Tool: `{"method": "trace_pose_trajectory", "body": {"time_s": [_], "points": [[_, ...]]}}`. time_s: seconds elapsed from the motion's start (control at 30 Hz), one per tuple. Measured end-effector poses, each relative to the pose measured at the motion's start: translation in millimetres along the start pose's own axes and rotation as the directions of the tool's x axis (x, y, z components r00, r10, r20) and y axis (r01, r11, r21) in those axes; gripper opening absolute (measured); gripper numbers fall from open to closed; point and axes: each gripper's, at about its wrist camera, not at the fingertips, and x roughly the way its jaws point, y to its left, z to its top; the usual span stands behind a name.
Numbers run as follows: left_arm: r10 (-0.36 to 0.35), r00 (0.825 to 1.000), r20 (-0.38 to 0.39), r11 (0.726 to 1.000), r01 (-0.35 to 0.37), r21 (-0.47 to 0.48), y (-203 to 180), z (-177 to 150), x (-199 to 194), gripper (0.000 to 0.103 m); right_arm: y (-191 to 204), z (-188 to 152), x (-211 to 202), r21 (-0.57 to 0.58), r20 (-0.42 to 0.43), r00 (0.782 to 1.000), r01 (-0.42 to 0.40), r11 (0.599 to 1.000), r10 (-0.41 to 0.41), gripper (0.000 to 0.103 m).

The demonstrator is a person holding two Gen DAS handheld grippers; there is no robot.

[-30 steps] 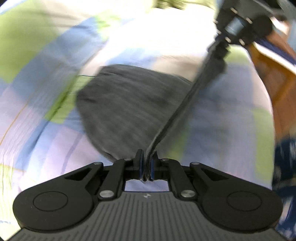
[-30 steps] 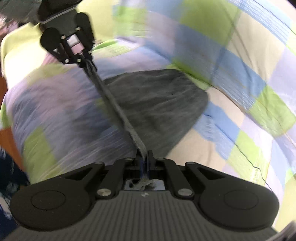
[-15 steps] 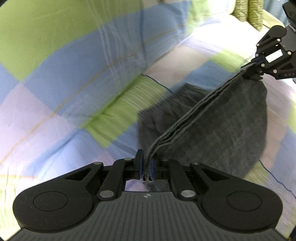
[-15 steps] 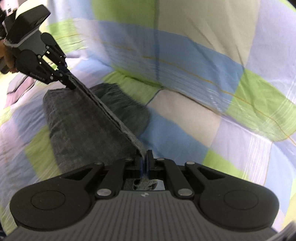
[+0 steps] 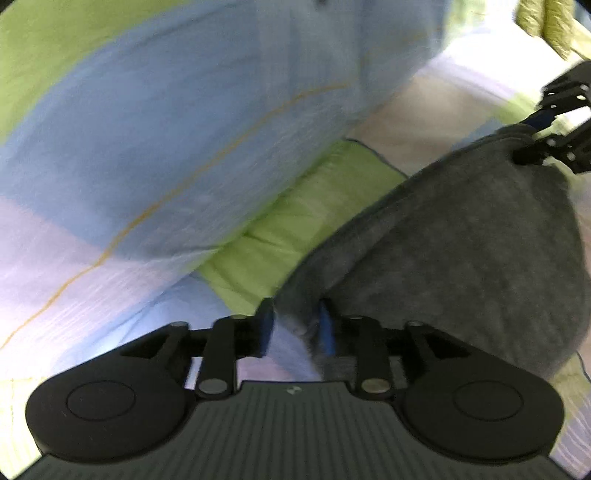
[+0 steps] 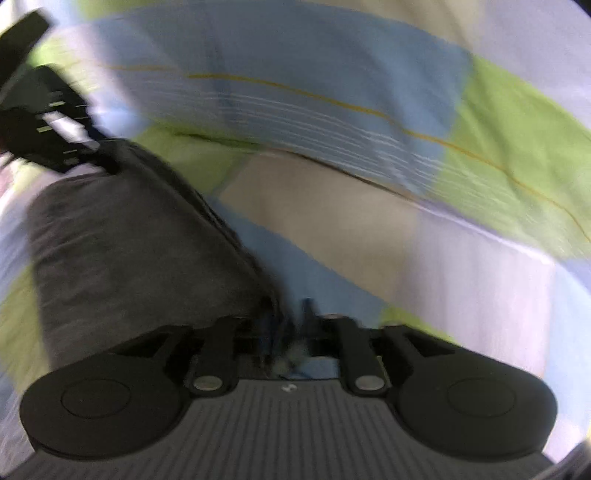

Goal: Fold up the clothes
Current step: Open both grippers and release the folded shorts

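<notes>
A dark grey garment lies folded over on the checked bedsheet. Its near corner sits between the jaws of my left gripper, which are opening, with a gap showing beside the cloth. In the left wrist view my right gripper is at the garment's far corner. In the right wrist view the grey garment runs from my left gripper down to my right gripper. The right jaws are opening too, the cloth edge at their left finger. Both views are blurred.
A bulky duvet in green, blue and lilac checks rises just behind the garment and fills the back of the right wrist view as the same duvet. A green patterned pillow lies at the far right.
Both grippers carried the stretched grey edge across and down onto the bed near the duvet. Their jaws, shut on the cloth before, now stand apart and the fabric lies slack.
</notes>
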Motion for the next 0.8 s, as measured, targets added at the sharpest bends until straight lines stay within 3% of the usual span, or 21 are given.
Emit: {"method": "trace_pose_trajectory", "body": {"time_s": [0.07, 0.13, 0.23, 0.3, 0.37, 0.43, 0.57, 0.7, 0.8], "points": [[-0.022, 0.999, 0.024, 0.998, 0.023, -0.052, 6.0, -7.2, -15.6, 0.038, -3.6, -3.3, -7.4, 0.055, 0.020, 0.997, 0.068, 0.996, -0.069, 0.030], [-0.055, 0.997, 0.056, 0.997, 0.058, -0.060, 1.9, -11.9, -27.2, 0.038, -5.6, -8.7, -22.5, 0.133, 0.064, 0.994, 0.079, 0.988, -0.088, 0.030], [-0.100, 0.991, 0.087, 0.995, 0.101, -0.010, -17.6, -14.4, -24.5, 0.048, 11.8, -18.2, -38.0, 0.146, 0.136, 0.991, -0.001, 0.989, -0.019, 0.030], [-0.077, 0.995, 0.060, 0.997, 0.077, 0.001, -23.4, -15.0, -12.8, 0.049, 28.3, -25.9, -26.1, 0.120, 0.102, 0.994, -0.043, 0.992, 0.031, 0.027], [-0.027, 0.999, 0.039, 1.000, 0.027, 0.006, -24.2, -22.3, 0.4, 0.049, 32.6, -31.3, -14.0, 0.099, 0.057, 0.998, 0.018, 0.995, -0.024, 0.025], [-0.015, 0.999, 0.050, 0.999, 0.016, -0.031, -16.5, -31.0, -13.9, 0.048, 27.8, -48.0, -13.0, 0.106, 0.032, 0.986, 0.159, 0.982, -0.163, 0.028], [-0.010, 1.000, 0.015, 0.993, 0.012, -0.115, -12.9, -51.8, -53.0, 0.049, 22.9, -72.4, -56.7, 0.175, 0.089, 0.971, 0.203, 0.963, -0.221, 0.029], [-0.065, 0.998, 0.002, 0.976, 0.064, -0.207, -35.3, -63.3, -72.9, 0.056, 54.4, -88.9, -89.5, 0.104, 0.161, 0.976, 0.135, 0.985, -0.150, 0.029], [-0.079, 0.997, 0.016, 0.975, 0.081, -0.208, -50.5, -75.5, -62.7, 0.056, 122.4, -102.4, -98.9, -0.153, 0.246, 0.969, 0.036, 0.988, 0.003, 0.028]]}}
